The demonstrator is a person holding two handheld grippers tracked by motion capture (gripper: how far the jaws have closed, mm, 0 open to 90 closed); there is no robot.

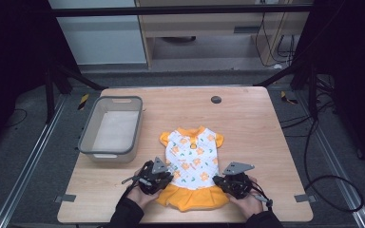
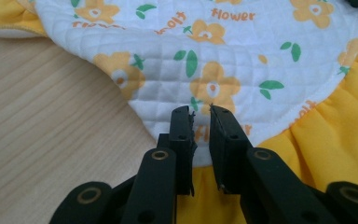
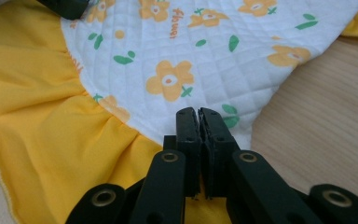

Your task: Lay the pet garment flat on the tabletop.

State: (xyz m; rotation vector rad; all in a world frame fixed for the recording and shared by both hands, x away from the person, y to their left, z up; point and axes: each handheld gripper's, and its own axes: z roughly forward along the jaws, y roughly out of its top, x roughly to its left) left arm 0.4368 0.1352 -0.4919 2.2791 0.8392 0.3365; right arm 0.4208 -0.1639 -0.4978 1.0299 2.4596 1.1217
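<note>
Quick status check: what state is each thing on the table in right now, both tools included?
Dress: lying flat, spread out, collar away from the person, orange skirt nearest.
Bin: upright, nothing in it, left of the dress.
Left tool: jaws a narrow gap apart, over the dress's waist edge; no cloth seen between them.
Right tool: jaws shut, tips over the dress's waist edge; grip on cloth not clear.

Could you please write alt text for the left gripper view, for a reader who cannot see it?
The left claw, its two black jaws slightly parted, sits over the small dress, near the seam where the white quilted top printed with orange flowers meets the yellow skirt. The wooden table shows at left.
</note>
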